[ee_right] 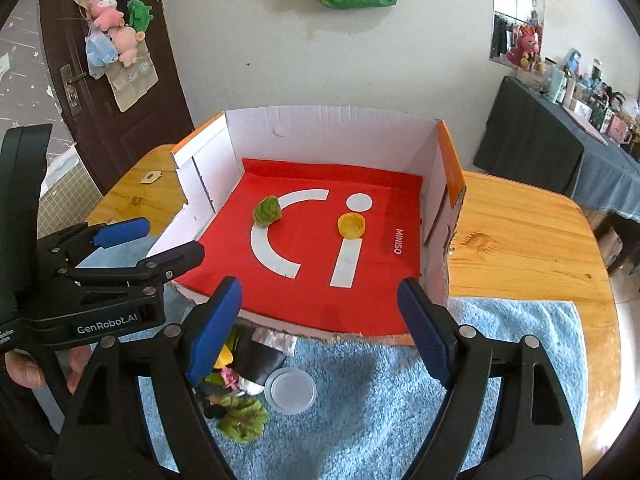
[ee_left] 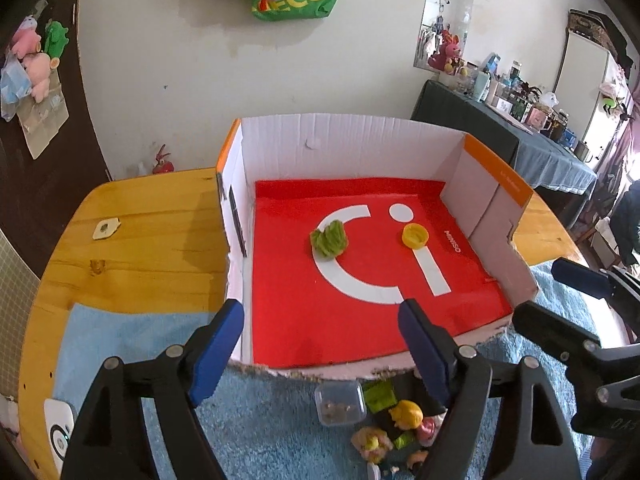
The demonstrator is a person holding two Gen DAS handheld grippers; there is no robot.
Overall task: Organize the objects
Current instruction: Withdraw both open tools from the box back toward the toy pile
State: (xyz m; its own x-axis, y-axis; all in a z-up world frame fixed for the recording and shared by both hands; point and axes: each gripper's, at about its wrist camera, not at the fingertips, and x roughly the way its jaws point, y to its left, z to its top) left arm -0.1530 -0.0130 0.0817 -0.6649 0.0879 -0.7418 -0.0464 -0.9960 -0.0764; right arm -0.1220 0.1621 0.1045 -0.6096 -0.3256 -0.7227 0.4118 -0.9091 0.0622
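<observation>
1. Both tools are hovering with nothing in them: the left gripper (ee_left: 320, 320) and the right gripper (ee_right: 320, 300) each have their jaws spread wide, released, over the near edge of the cardboard box (ee_left: 352, 136).
2. Ahead of both grippers, inside the box, a green leafy toy (ee_left: 329, 239) and a yellow cap (ee_left: 415, 236) are already lying on the red liner, apart from each other.
3. The things awaiting sorting are sitting just below the left gripper, on the blue towel (ee_right: 400, 400): a clear square container (ee_left: 340, 403), a yellow-haired figurine (ee_left: 406, 414) and small green pieces, crowded together and touching.
4. In the right wrist view a round clear lid (ee_right: 291, 390) is lying beneath and slightly left of the right gripper, beside a fuzzy green toy (ee_right: 244, 418).
5. Judging from this, the next pick is calling for one isolated item: probably the container or lid at the pile's edge, approached straight down so neighbours are not dragged.
6. The box's torn near wall is standing between pile and liner, so lifting clear before carrying forward seems wise.
</observation>
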